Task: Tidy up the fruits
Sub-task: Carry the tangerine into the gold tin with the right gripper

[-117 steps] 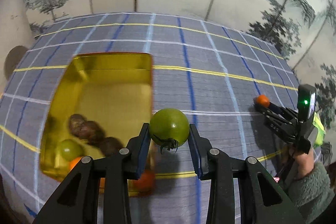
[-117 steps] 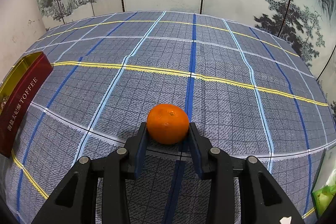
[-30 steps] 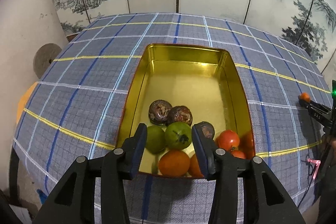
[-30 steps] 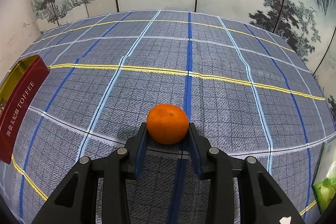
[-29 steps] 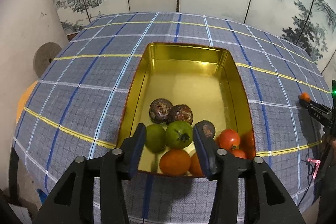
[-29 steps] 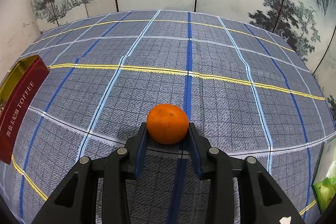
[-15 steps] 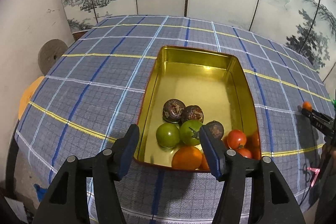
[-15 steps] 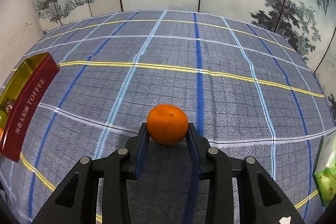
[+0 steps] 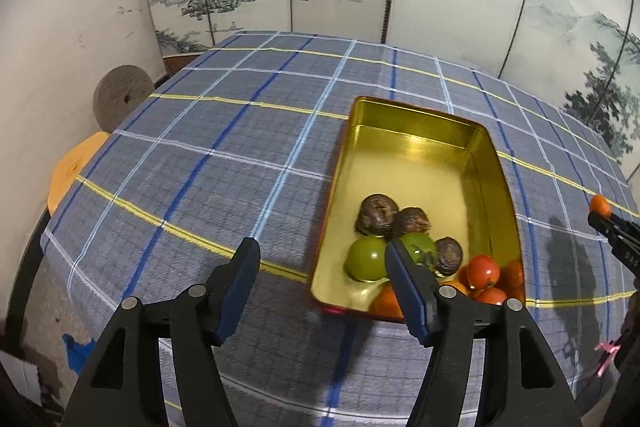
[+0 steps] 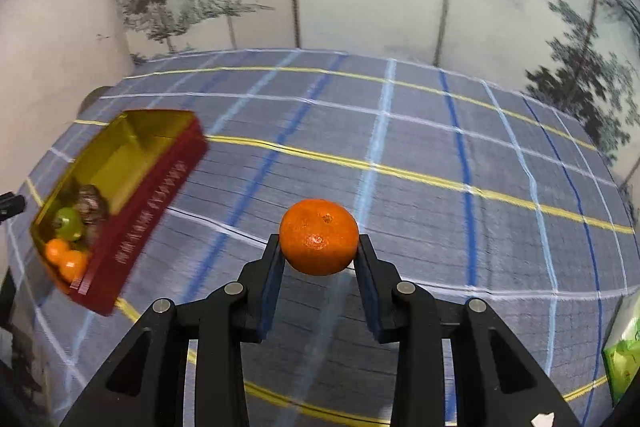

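Observation:
A gold tin (image 9: 412, 171) with red outer walls (image 10: 148, 219) stands on the checked tablecloth. In its near end lie two green tomatoes (image 9: 366, 259), three dark brown fruits (image 9: 378, 213), red tomatoes (image 9: 484, 269) and an orange fruit (image 9: 388, 301). My left gripper (image 9: 320, 263) hangs over the tin's near left corner, its jaws opening with nothing between them. My right gripper (image 10: 319, 255) is shut on an orange mandarin (image 10: 319, 237), held above the cloth to the right of the tin. It also shows small at the right edge of the left wrist view, as the right gripper (image 9: 608, 223).
A painted folding screen backs the table. By the left wall stand a grey disc (image 9: 120, 101) and an orange round thing (image 9: 66, 171) just past the table's edge. A green bag (image 10: 624, 347) lies at the near right edge of the cloth.
The left gripper let go of the green tomato in the tin, widened its jaws and drew back to the left. The right gripper rose with the mandarin and swung toward the tin.

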